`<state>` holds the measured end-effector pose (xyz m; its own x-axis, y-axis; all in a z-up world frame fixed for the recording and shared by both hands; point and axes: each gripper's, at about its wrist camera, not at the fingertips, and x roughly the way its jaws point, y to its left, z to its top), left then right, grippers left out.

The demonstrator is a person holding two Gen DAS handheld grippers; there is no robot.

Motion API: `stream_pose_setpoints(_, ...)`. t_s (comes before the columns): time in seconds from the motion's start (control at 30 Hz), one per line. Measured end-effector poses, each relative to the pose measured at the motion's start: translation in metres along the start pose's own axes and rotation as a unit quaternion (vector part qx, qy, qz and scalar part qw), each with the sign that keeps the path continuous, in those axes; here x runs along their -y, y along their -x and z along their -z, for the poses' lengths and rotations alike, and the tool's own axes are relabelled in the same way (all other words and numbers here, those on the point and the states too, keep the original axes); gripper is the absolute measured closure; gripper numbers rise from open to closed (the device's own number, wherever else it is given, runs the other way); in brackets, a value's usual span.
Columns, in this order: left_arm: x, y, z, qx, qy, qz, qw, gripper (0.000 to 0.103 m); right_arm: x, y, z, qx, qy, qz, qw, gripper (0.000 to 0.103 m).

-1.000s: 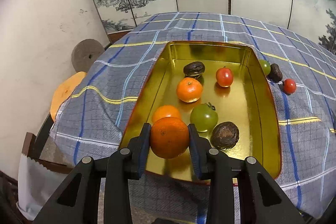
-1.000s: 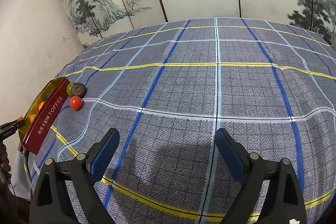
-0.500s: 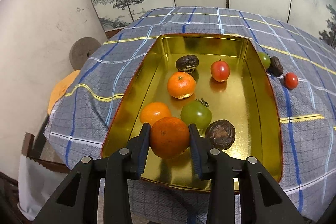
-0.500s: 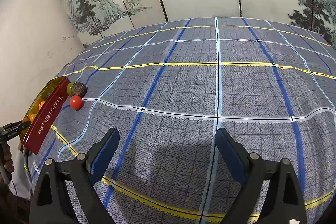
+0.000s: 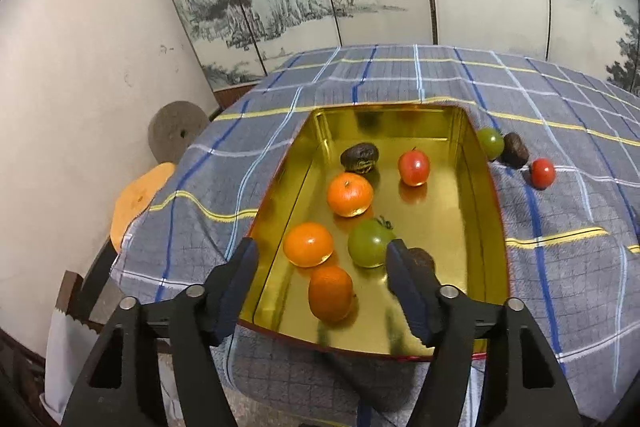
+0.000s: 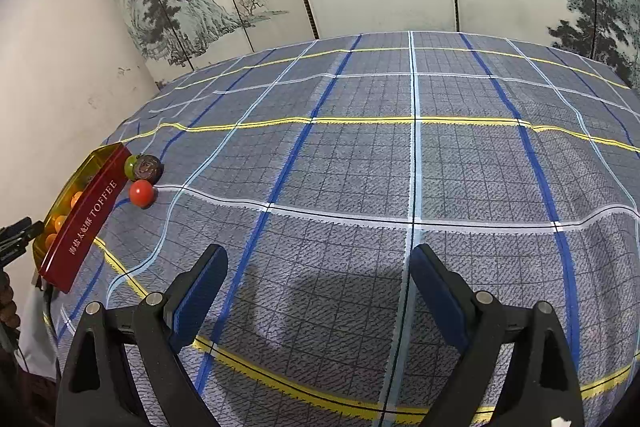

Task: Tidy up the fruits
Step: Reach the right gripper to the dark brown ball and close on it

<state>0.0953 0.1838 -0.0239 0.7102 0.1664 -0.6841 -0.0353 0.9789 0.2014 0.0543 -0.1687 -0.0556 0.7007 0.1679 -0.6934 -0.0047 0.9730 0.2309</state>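
A: Start at the left. What is the left gripper (image 5: 322,271) doing?

B: Its jaws stand wide apart over the near end of the gold tin (image 5: 486,211), holding nothing. A tangerine (image 5: 330,292) sits on the tin floor between the fingers, touching neither one, and looks slightly blurred, so it may not have settled.

A: What else is in the tin?

B: Going left to right: a second tangerine (image 5: 308,243) just beyond the first, a third tangerine (image 5: 350,194) further in, a green tomato (image 5: 370,243), a dark wrinkled fruit (image 5: 359,157) near the far end, a red tomato (image 5: 413,167), and another dark fruit (image 5: 422,259) half hidden behind the gripper's right finger. Seven pieces, I'd say.

A: And outside it?

B: Three remain on the checked tablecloth (image 6: 400,163) just beside the tin's right wall: a small green tomato (image 5: 490,143) against the wall, a dark fruit on the cloth (image 5: 515,149) touching it, and a small red tomato (image 5: 542,172) a little apart.

A: The right gripper (image 6: 319,289)?

B: Also spread wide and holding nothing, hovering over bare cloth well away from the fruit. From its view the tin's red side reads TOFFEE, with the same three fruits next to it.

A: So how far along?

B: Most of it looks done. I'd judge three pieces are left to move, all close to the tin
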Motion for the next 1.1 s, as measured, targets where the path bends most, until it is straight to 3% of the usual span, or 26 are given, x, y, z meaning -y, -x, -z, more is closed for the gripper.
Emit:
stream_pose_setpoints(0.2,0.008,0.021,0.003,0.013,0.001,0.022,0.9997,0.035,0.0,-0.001,-0.001,-0.002,0.001,0.005,1.0,0.011)
stream_pose_setpoints(0.37,0.009,0.045,0.007,0.03,0.025,0.062,0.9973,0.034,-0.004,0.001,-0.002,-0.002,0.011,0.016,1.0,0.011)
stream_pose_setpoints(0.47,0.011,0.058,0.01,0.042,0.025,0.079,0.9956,0.029,-0.031,0.006,-0.013,-0.011,0.048,-0.031,0.998,0.02)
stream_pose_setpoints(0.6,0.018,0.068,0.01,0.042,0.009,0.084,0.9955,0.029,-0.107,0.002,-0.045,-0.018,0.166,-0.083,0.983,0.02)
stream_pose_setpoints(0.7,0.011,0.072,0.01,0.041,0.025,0.099,0.9939,0.029,-0.145,-0.025,-0.064,-0.042,0.204,-0.114,0.971,0.021)
stream_pose_setpoints(0.8,0.002,0.073,0.01,0.043,0.038,0.105,0.9928,0.029,-0.177,-0.061,-0.072,-0.072,0.249,-0.122,0.958,0.034)
stream_pose_setpoints(1.1,-0.004,0.058,0.013,0.035,0.029,0.099,0.9941,0.029,-0.217,-0.131,-0.08,-0.125,0.317,-0.115,0.933,0.036)
